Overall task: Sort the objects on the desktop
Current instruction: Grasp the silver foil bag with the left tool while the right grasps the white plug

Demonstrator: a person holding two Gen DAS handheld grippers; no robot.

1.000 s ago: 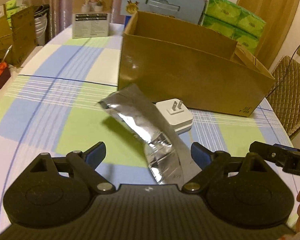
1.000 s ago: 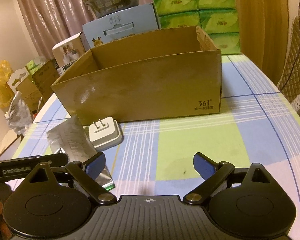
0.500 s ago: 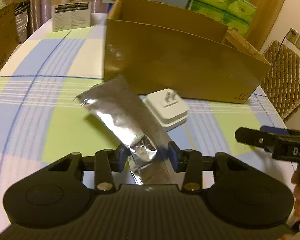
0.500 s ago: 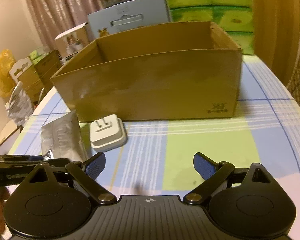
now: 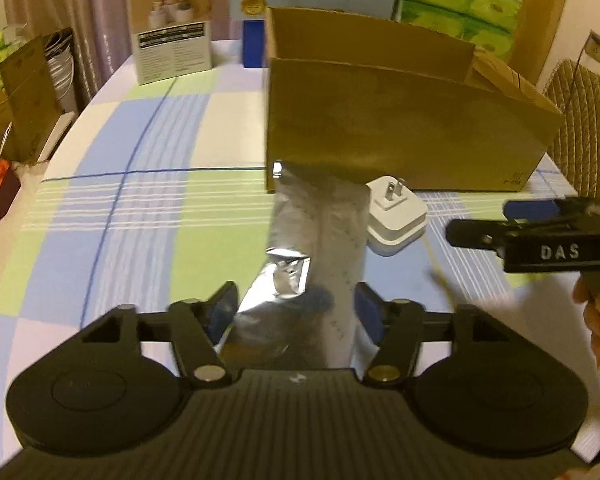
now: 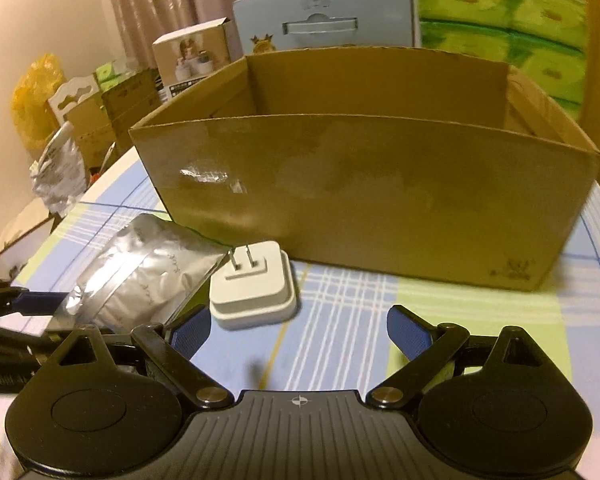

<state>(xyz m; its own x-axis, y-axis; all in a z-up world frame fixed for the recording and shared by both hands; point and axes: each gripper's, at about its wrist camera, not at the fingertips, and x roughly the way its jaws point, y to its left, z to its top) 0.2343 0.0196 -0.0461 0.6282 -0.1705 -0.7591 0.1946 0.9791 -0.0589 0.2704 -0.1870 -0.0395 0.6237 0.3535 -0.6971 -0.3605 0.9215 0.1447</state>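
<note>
A crinkled silver foil pouch [image 5: 320,232] lies lengthwise between the fingers of my left gripper [image 5: 296,314]. Those jaws are opening, and the blue pads stand just off the pouch's edges. The pouch's far end reaches a white wall plug [image 5: 396,216], which lies prongs-up in front of the open cardboard box [image 5: 400,140]. In the right wrist view the pouch [image 6: 140,276] leans against the plug [image 6: 256,292]. My right gripper [image 6: 299,334] stands open just short of the plug with nothing between its fingers. It also shows from the side as the right gripper [image 5: 540,236].
The box [image 6: 360,200] stands on a blue-green checked tablecloth [image 5: 140,208]. Behind it are green tissue packs [image 6: 512,20], a pale blue carton [image 6: 324,16] and a small white product box [image 5: 170,24]. Cartons and bags crowd the table's left edge; a woven chair [image 5: 584,120] stands right.
The left jaws squeezed the pouch, then spread apart again. The pouch swung from slanting to pointing straight away. The right gripper moved closer to the plug and the pouch.
</note>
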